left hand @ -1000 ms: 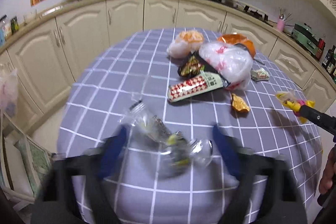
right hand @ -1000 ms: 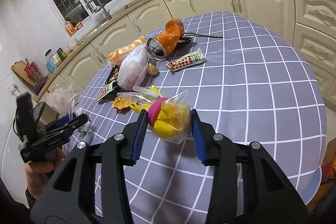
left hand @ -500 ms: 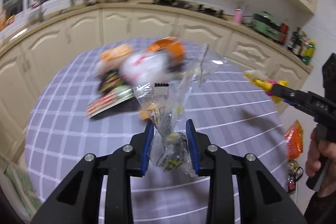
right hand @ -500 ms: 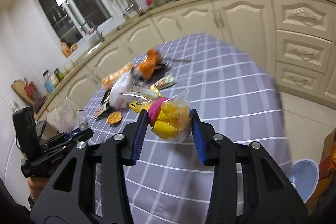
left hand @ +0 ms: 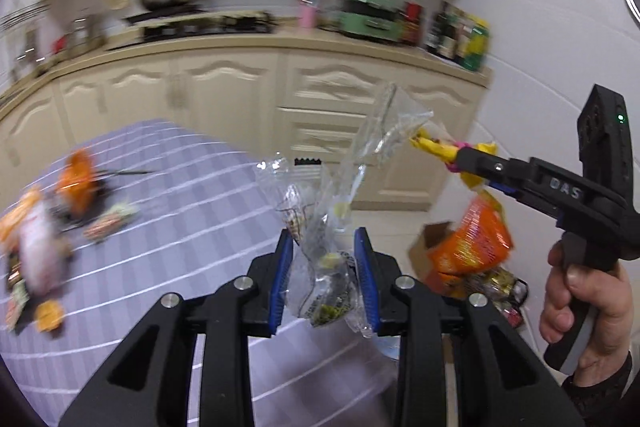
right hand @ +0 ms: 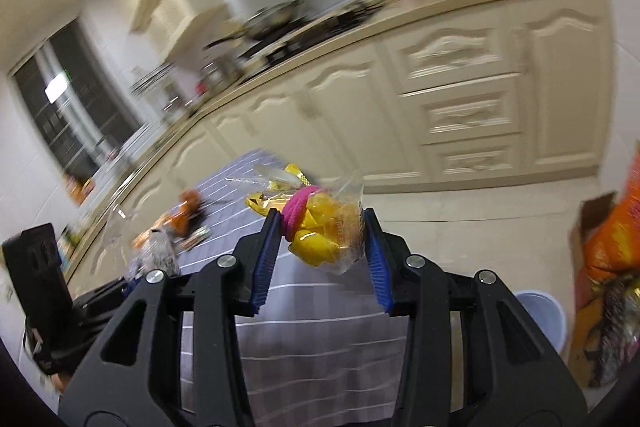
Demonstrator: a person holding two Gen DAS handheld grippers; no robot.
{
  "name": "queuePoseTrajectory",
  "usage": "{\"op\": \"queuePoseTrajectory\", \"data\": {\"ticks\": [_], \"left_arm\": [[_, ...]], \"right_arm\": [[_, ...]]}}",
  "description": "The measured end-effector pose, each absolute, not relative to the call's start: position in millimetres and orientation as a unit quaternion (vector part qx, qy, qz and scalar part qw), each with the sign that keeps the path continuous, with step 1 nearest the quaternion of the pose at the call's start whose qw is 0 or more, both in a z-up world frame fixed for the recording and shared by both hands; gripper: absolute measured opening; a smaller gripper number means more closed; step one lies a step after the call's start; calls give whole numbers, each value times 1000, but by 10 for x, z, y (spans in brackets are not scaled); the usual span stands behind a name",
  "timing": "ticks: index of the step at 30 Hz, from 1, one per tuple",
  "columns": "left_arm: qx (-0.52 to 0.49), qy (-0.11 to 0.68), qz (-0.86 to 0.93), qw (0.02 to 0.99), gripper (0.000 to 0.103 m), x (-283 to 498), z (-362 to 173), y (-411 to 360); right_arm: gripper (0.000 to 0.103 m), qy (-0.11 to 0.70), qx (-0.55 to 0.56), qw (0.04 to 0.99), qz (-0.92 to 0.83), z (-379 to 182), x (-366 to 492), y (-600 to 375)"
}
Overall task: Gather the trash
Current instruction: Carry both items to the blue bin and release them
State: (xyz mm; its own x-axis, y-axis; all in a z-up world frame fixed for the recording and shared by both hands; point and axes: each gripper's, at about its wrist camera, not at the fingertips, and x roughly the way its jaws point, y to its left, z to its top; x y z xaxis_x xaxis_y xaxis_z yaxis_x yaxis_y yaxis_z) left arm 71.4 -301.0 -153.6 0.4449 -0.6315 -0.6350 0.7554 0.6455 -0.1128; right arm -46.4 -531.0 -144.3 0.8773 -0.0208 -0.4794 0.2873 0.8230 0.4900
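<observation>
My left gripper (left hand: 323,279) is shut on a crumpled clear plastic bag (left hand: 332,227) and holds it up past the table's right edge. My right gripper (right hand: 320,251) is shut on a yellow snack bag with a pink band (right hand: 320,223), also in the air; it shows in the left wrist view (left hand: 444,149) at the right, held by a hand. More trash lies on the purple checked tablecloth (left hand: 192,219): an orange can (left hand: 76,183), a white bag (left hand: 38,247) and small wrappers (left hand: 106,225).
On the floor at the right stand an orange bag in a cardboard box (left hand: 468,247) and a pale blue bin (right hand: 540,315). Cream kitchen cabinets (left hand: 224,99) run behind the table. Both views are blurred by motion.
Both grippers have swung right, away from the table towards the floor bags, each carrying its bag. The left gripper closed on the clear plastic bag and lifted it off the table.
</observation>
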Motion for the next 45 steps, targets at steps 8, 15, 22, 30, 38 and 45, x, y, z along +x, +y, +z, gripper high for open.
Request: {"op": "queuePoseTrajectory", "data": {"ticks": [8, 15, 22, 30, 38, 45], "left_arm": [[158, 393, -476, 771, 31, 437, -2187, -4252], [201, 466, -492, 707, 31, 307, -2933, -5013], [236, 515, -487, 665, 31, 296, -3515, -5527], [265, 492, -474, 680, 86, 277, -3591, -5656], [248, 468, -460, 713, 86, 312, -3302, -5497], [220, 447, -456, 738, 86, 328, -2961, -5260]], "right_arm": [[41, 273, 349, 874, -200, -2121, -1002, -6211], [41, 311, 399, 827, -244, -2826, -1296, -6580], [42, 334, 436, 795, -259, -3277, -1400, -6768], [87, 332, 466, 773, -273, -3504, -1468, -6900], [97, 323, 458, 775, -293, -3382, -1504, -6864], [97, 314, 438, 793, -285, -3123, -1398, -6770]]}}
